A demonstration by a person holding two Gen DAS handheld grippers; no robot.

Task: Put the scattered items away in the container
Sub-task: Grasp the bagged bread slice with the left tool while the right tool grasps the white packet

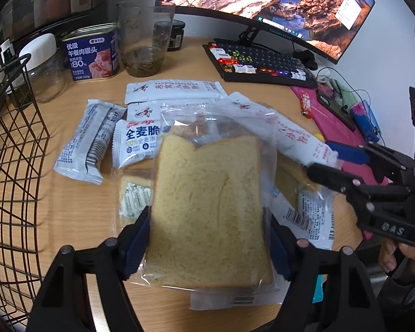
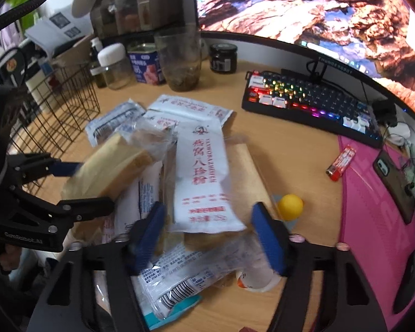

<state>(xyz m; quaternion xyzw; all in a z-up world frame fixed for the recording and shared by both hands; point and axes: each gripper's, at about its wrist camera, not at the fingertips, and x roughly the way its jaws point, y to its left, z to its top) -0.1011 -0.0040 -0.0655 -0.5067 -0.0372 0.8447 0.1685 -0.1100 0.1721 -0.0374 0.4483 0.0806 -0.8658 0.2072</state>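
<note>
- gripping a clear bag of sliced bread (image 1: 207, 210), the left gripper (image 1: 207, 244) is seen with its blue pads (image 1: 137, 244) pressed against both sides of the bag, which is held lifted above the heap of packets.
- in the right wrist view the same bread bag (image 2: 110, 166) is seen at the left, pinched between the left gripper's black fingers (image 2: 77, 207).
- the right gripper (image 2: 207, 238) is pointed down over the heap; its blue pads (image 2: 268, 238) are set either side of the near end of a white sachet with red lettering (image 2: 204, 177), and a gap is seen between each pad and the sachet, so nothing is clamped.
- under and before the right gripper a clear packet with a barcode (image 2: 179, 279) is lain across the pile.
- a yellow ball (image 2: 290, 206) is found just right of the sachet on the wooden desk (image 2: 290, 144).
- further out, more white sachets (image 1: 174, 91) and a grey-white snack packet (image 1: 88, 141) are spread on the desk.
- the black wire basket (image 1: 16, 166) is placed at the left edge of the desk, beside the pile; no packet can be made out inside it.
- a red lighter (image 2: 341, 163) is laid near a pink mat (image 2: 373, 221).
- behind the packets a blue luncheon-meat tin (image 1: 92, 52), a white-lidded jar (image 1: 41, 66) and a cloudy glass (image 1: 144, 44) are lined up.
- at the back a lit keyboard (image 1: 260, 63) and a curved monitor (image 1: 276, 2) are set.
</note>
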